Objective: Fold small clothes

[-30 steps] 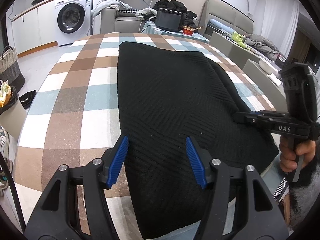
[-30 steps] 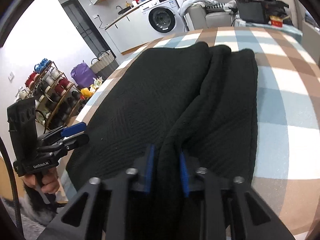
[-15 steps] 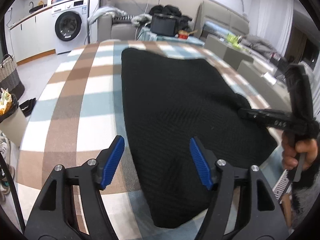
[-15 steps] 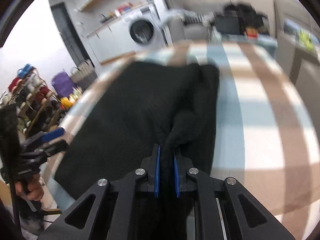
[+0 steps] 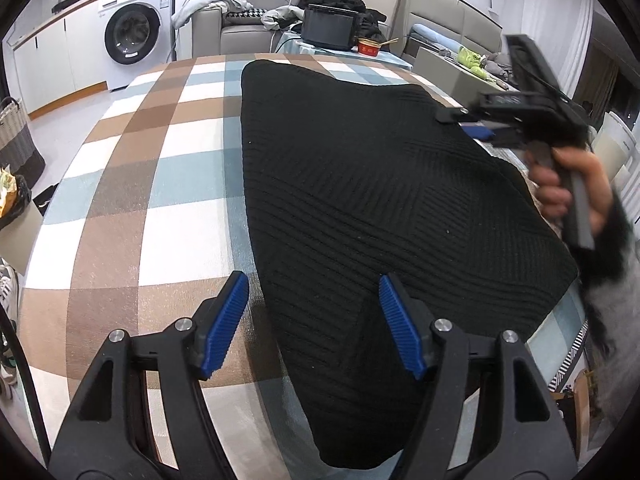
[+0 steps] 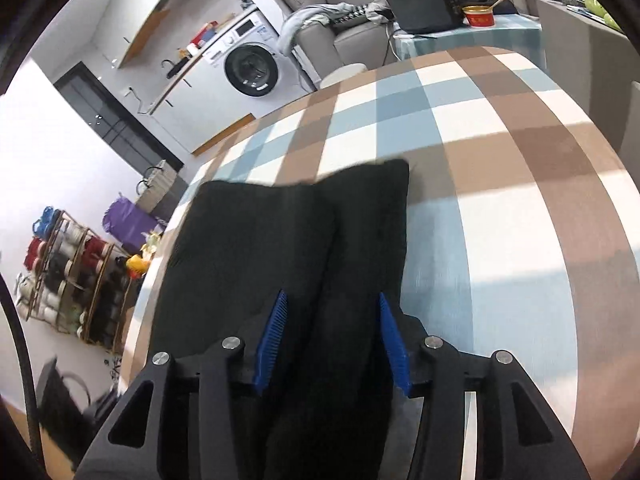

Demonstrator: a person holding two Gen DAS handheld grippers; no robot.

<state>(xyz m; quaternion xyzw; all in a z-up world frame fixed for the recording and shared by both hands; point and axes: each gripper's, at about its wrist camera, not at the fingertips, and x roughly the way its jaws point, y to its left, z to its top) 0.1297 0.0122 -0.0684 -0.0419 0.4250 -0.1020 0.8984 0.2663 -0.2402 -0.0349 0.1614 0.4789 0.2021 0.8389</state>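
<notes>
A black knit garment (image 5: 380, 200) lies flat on the checked tablecloth (image 5: 132, 184), folded lengthwise. My left gripper (image 5: 314, 320) is open and hovers over the garment's near left edge, holding nothing. My right gripper (image 6: 332, 344) is open above the garment's right part (image 6: 288, 248), with the cloth lying under the jaws. The right gripper also shows in the left wrist view (image 5: 480, 128) above the garment's far right edge, held by a hand.
The table's near edge runs under the left gripper. A washing machine (image 5: 132, 36), a sofa with clothes (image 5: 240, 20) and a side table with a black box (image 5: 332, 26) stand beyond the table. A shoe rack (image 6: 68, 280) stands on the floor at left.
My right gripper was shut on a fold of the garment, carried it over, and has now opened and let it go. My left gripper stayed open and drew back to the left edge.
</notes>
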